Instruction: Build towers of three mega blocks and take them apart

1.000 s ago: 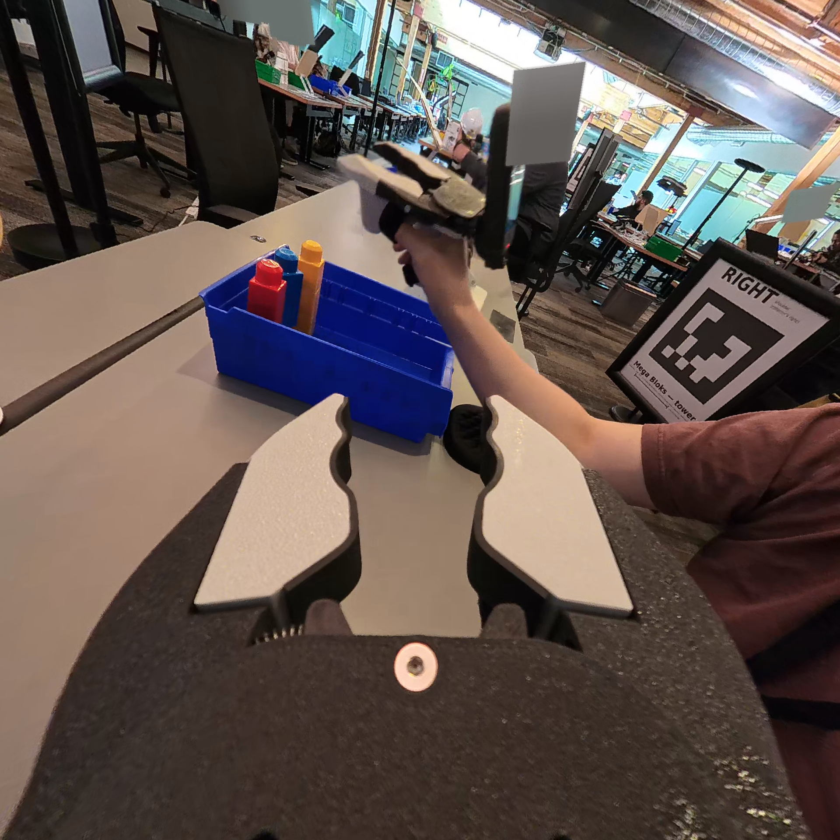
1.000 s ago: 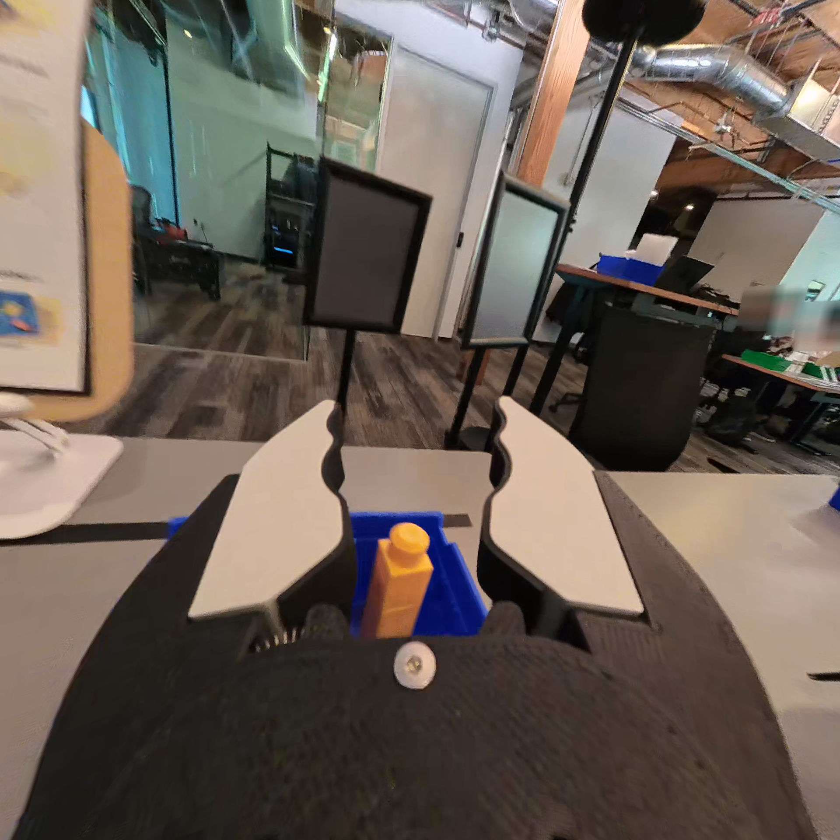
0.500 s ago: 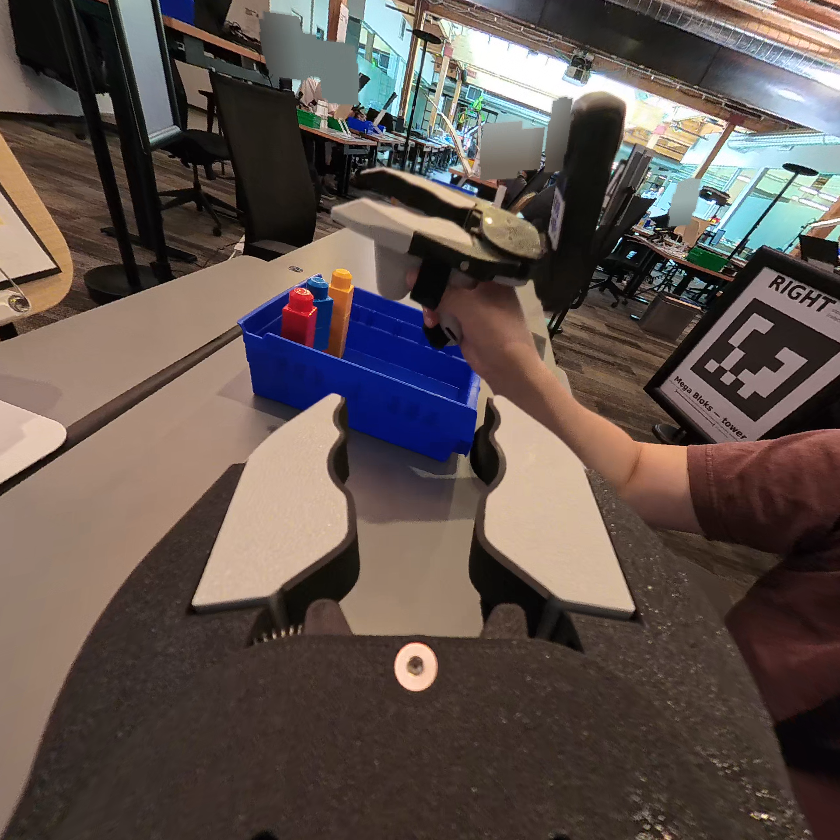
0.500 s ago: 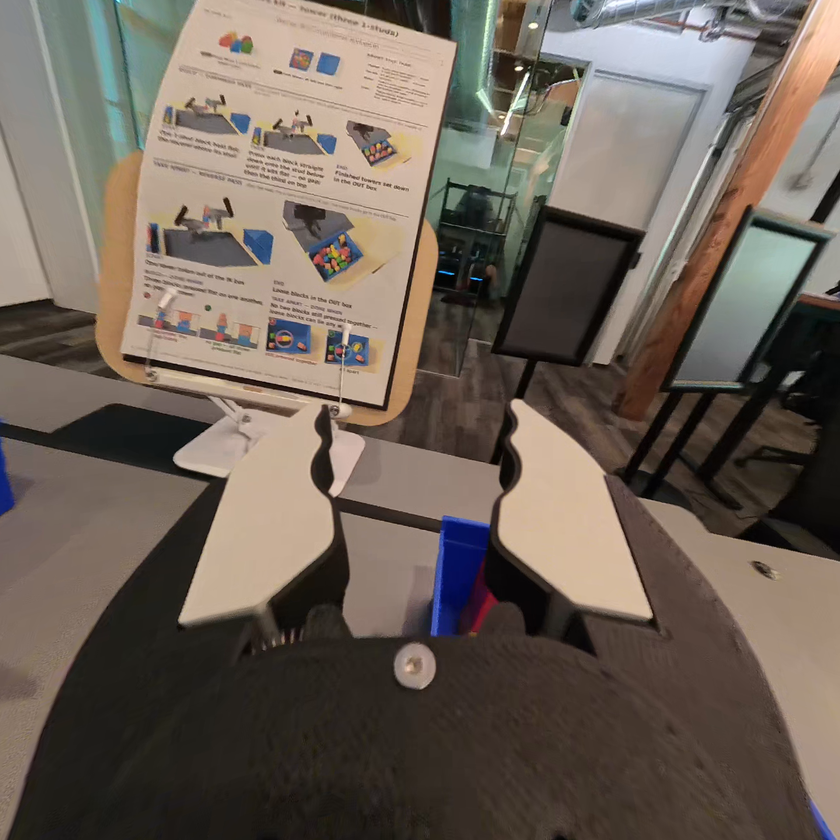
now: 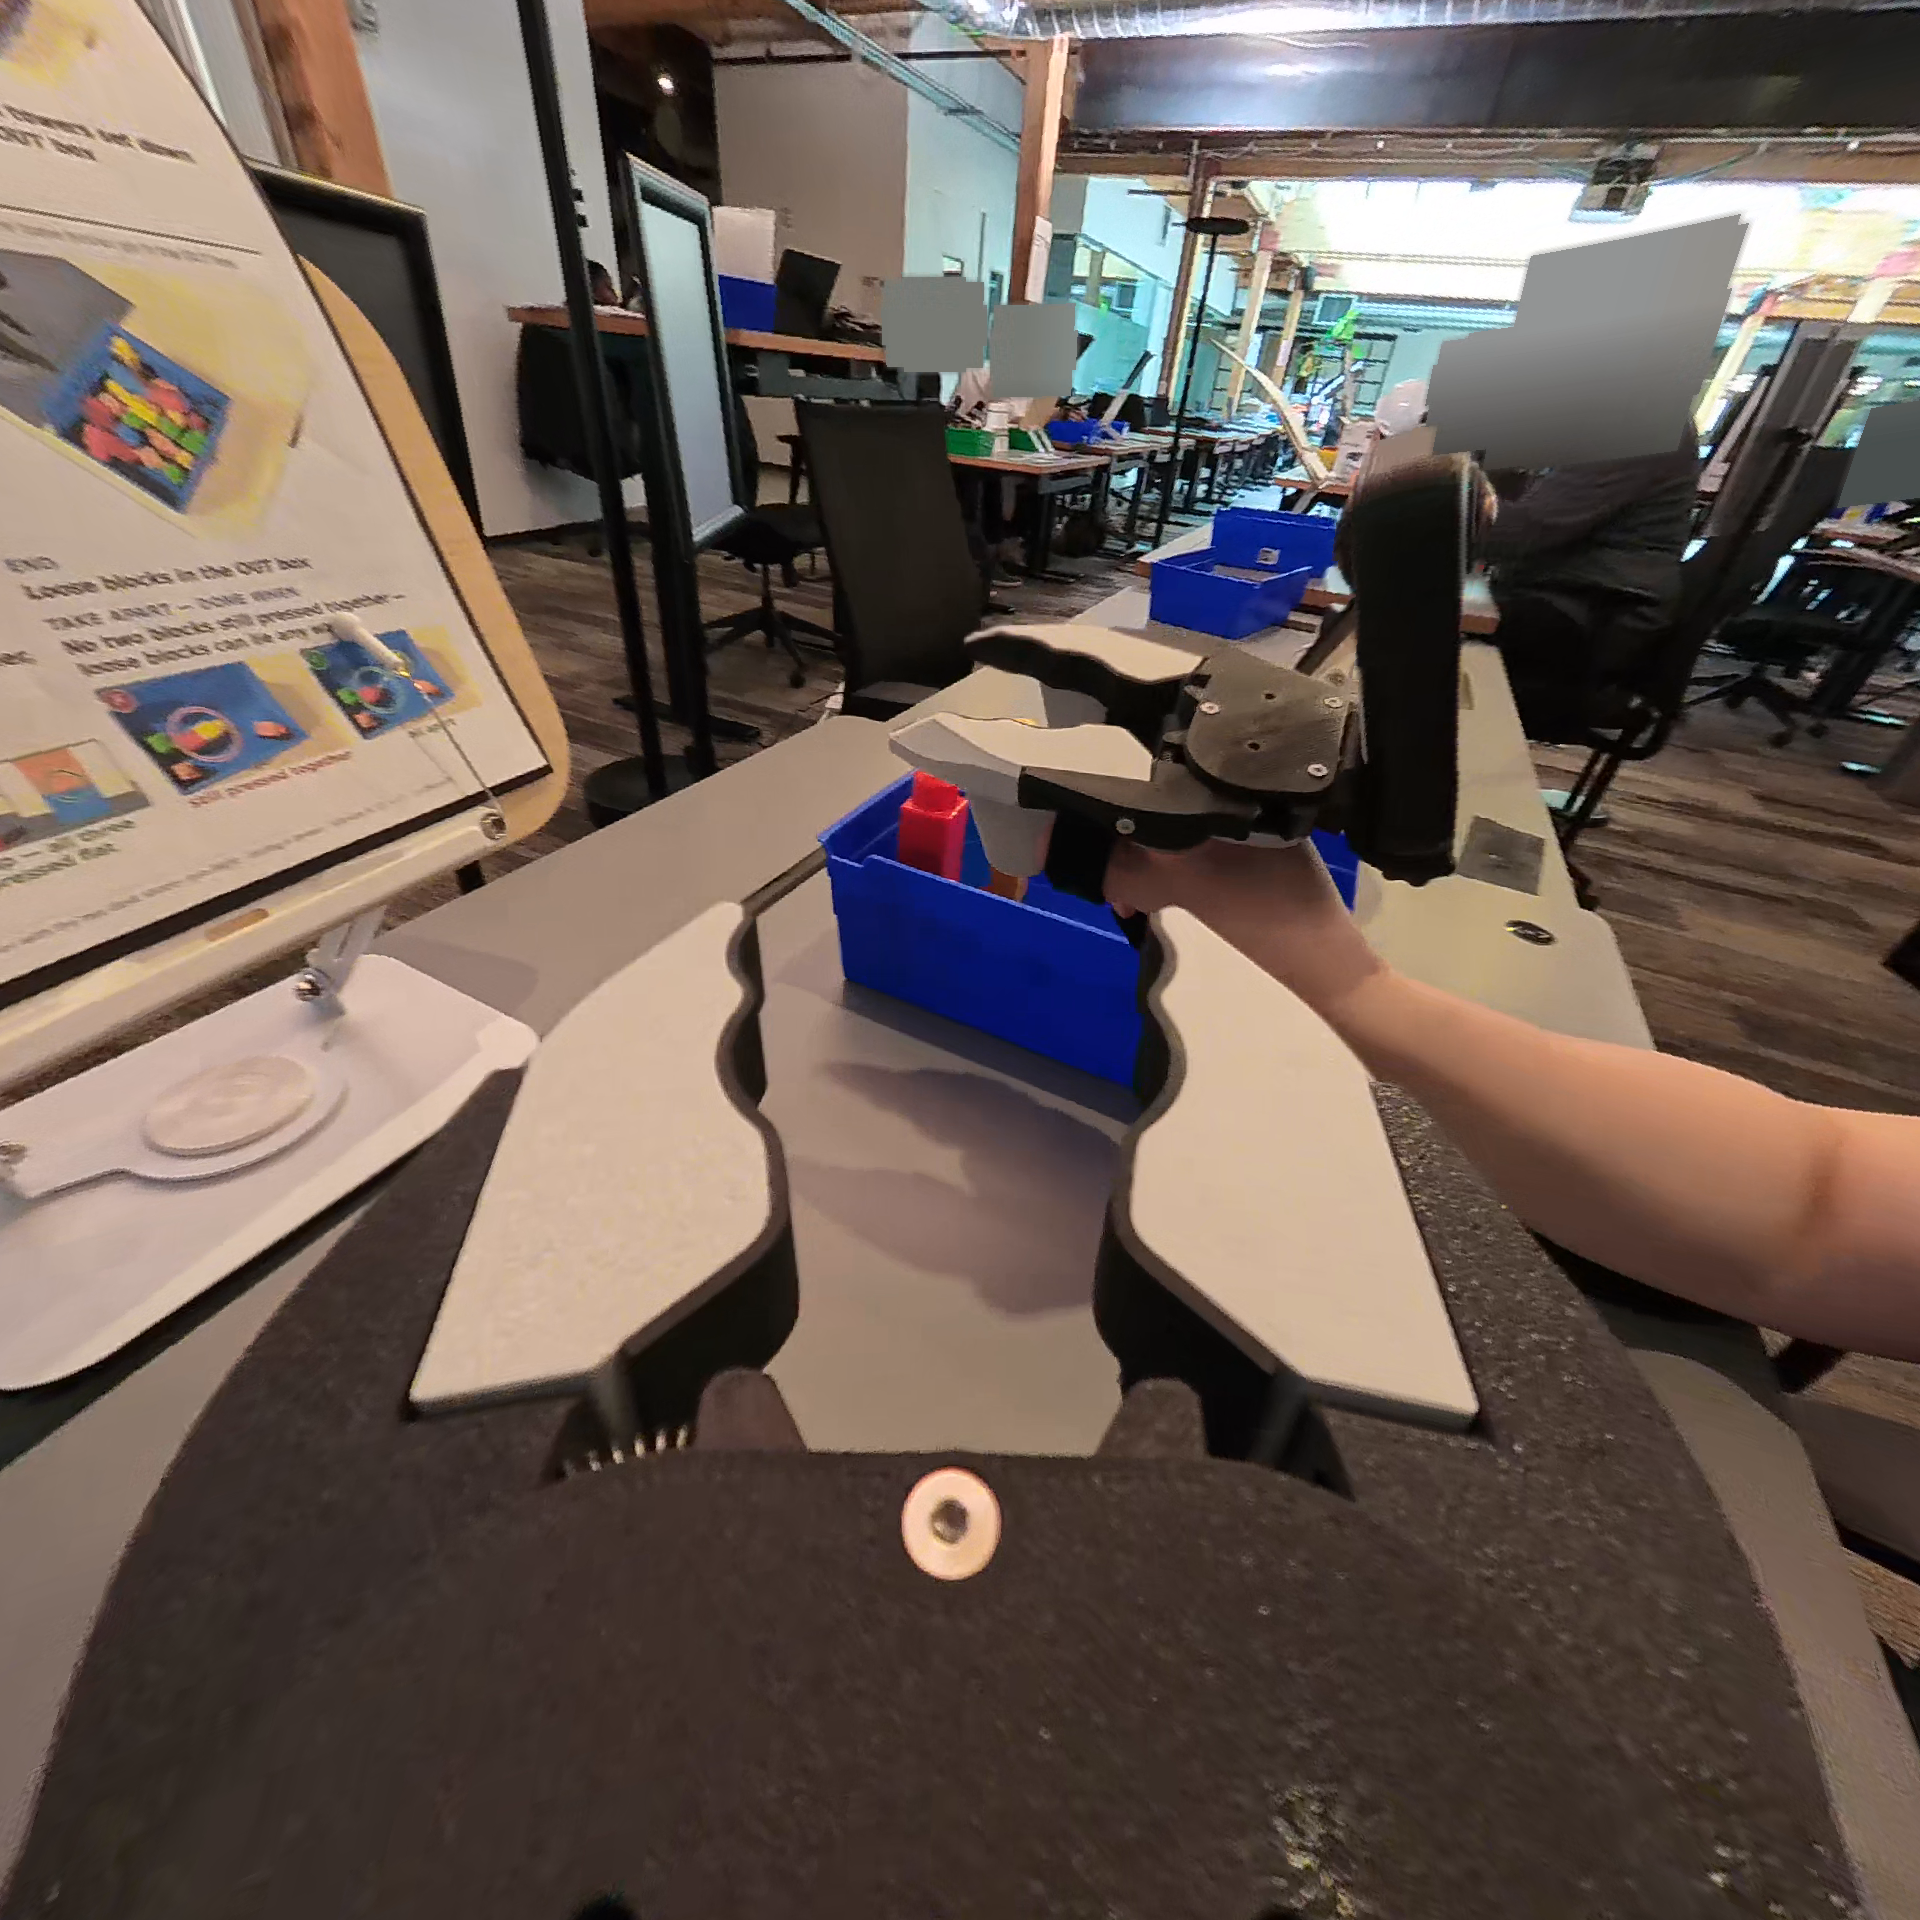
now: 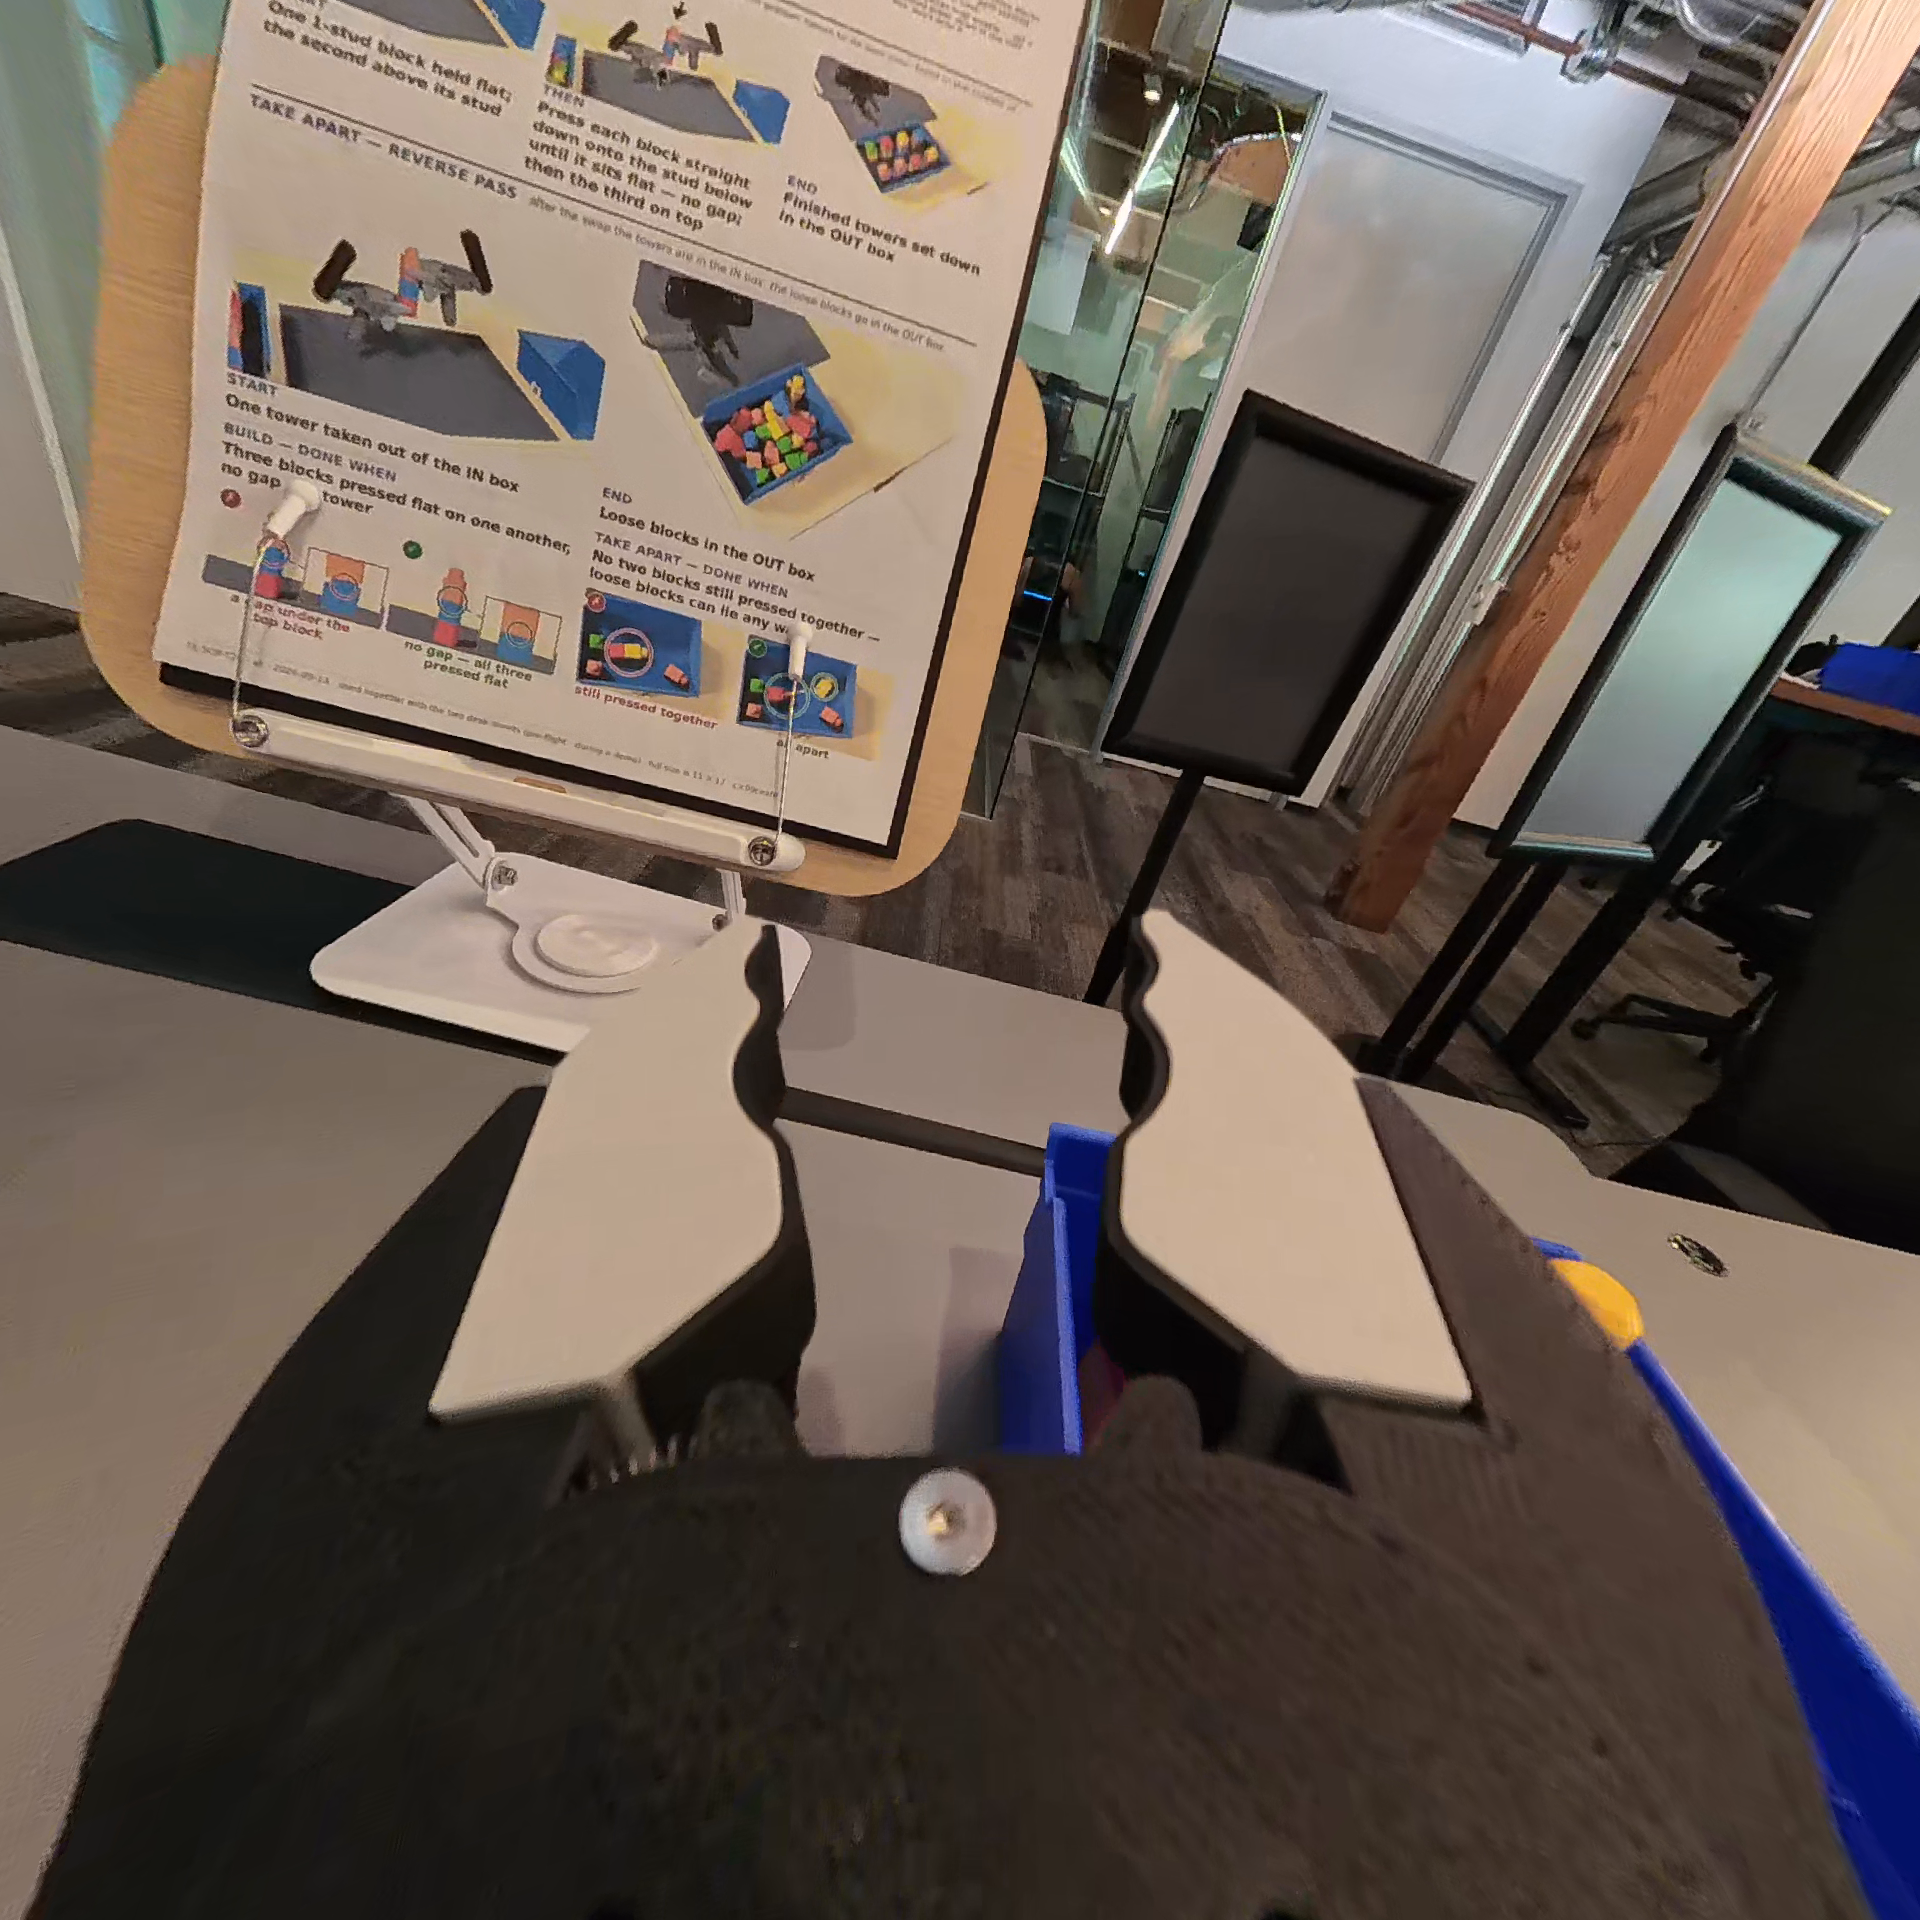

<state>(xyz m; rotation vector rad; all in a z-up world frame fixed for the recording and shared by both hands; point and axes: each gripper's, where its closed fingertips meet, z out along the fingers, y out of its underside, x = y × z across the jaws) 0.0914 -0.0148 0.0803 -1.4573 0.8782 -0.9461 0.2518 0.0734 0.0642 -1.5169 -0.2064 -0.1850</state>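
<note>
Left wrist view: grey table (image 5: 582,935) in open office, wood-plank floor (image 5: 1766,914).

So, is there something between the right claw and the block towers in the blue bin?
Nothing visible blocks it. The right claw hangs open just above the blue bin, over the red tower. An orange tower is mostly hidden behind its near finger. Only the bin's wall surrounds them.

a bin (image 5: 977,966) is set on the table (image 5: 644,883), with block towers (image 5: 930,831) stood upright inside it. a document stand (image 5: 239,1049) is placed to its left, and the right gripper (image 5: 951,696) is held above the bin.
</note>
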